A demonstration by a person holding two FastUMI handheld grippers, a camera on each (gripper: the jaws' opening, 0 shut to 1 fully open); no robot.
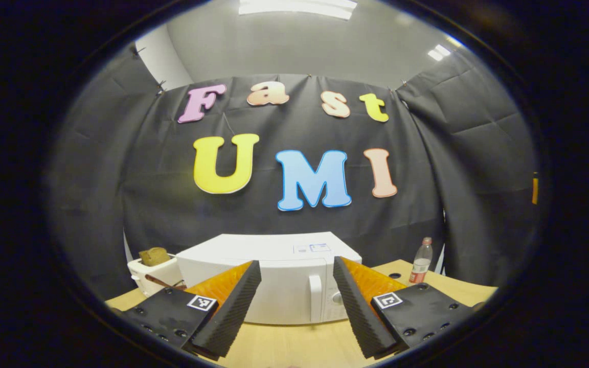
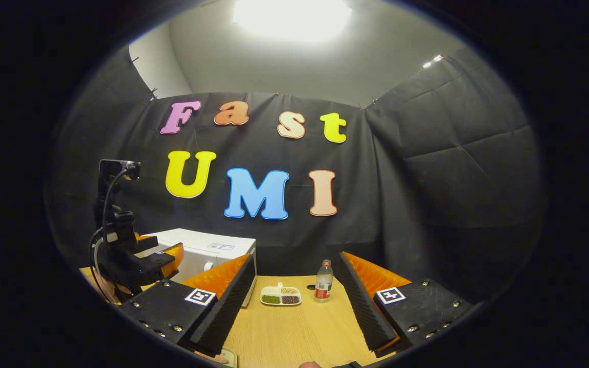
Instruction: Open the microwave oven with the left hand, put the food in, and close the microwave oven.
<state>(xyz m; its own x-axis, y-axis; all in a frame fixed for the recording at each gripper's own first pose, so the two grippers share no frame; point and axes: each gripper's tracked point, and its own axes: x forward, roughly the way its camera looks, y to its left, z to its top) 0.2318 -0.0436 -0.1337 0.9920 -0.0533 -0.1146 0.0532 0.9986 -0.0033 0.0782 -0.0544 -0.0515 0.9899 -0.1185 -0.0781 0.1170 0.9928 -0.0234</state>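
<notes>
Wooden surface (image 2: 294,327) carries the closed microwave oven (image 1: 279,286), food tray (image 2: 280,296) and bottle (image 2: 323,281); left tongs (image 1: 297,306) and right tongs (image 2: 294,301) gape wide, empty.

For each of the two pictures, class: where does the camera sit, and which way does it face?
Left gripper view: rides the left gripper, facing the closed microwave; its own open fingers show below.
Right gripper view: rides the right gripper, facing a divided food dish and bottle; the left gripper shows at left.
Both share microwave, bottle, wooden table.
</notes>
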